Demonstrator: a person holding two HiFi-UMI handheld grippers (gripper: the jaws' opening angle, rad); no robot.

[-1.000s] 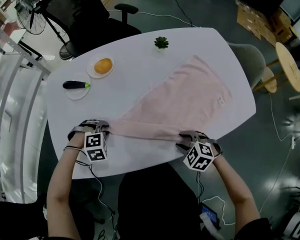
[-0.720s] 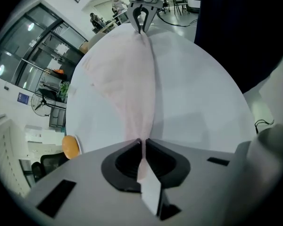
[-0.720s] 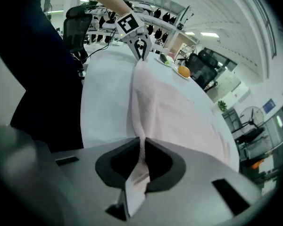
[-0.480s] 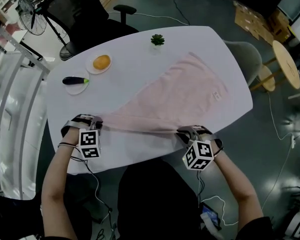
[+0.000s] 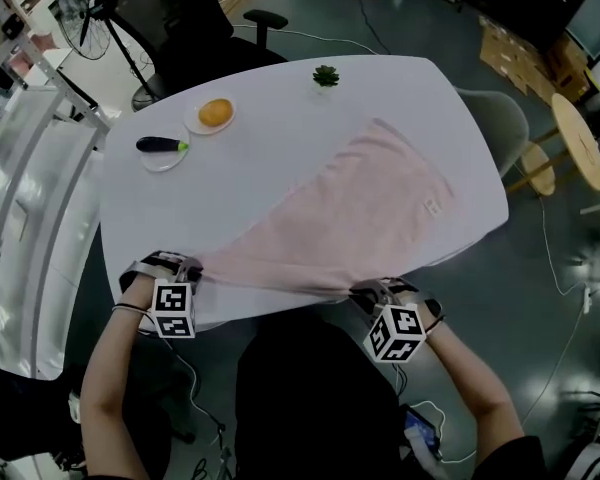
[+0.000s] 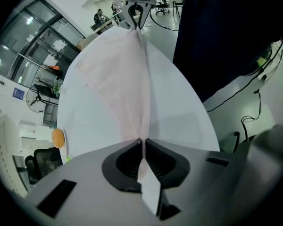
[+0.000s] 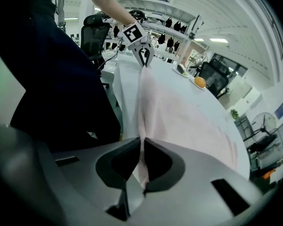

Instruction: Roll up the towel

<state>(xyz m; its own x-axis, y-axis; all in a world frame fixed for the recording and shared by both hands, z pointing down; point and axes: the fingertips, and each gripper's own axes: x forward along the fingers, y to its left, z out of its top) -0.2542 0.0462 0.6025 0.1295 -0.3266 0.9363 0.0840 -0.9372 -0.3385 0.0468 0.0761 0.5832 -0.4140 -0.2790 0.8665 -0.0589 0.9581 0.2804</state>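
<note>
Towel: pink, spread flat on the white table, running from the middle out toward 3 o'clock; its near edge is stretched as a taut fold from 7 to 5 o'clock along the table's near rim.
Left gripper: at 7 o'clock on the table rim; its jaws have just been closing and now pinch the towel's near left corner, with the cloth squeezed between the pads.
Right gripper: at 5 o'clock on the rim; its jaws have just been closing and now clamp the towel's near right corner, with a strip of pink cloth between them.
Fold: runs straight from one gripper to the other in both gripper views.
Plant: at 12 o'clock, clear of the towel.
Orange: on a plate at 11 o'clock.
Eggplant: on a second plate at 10 o'clock, well apart from the towel.
</note>
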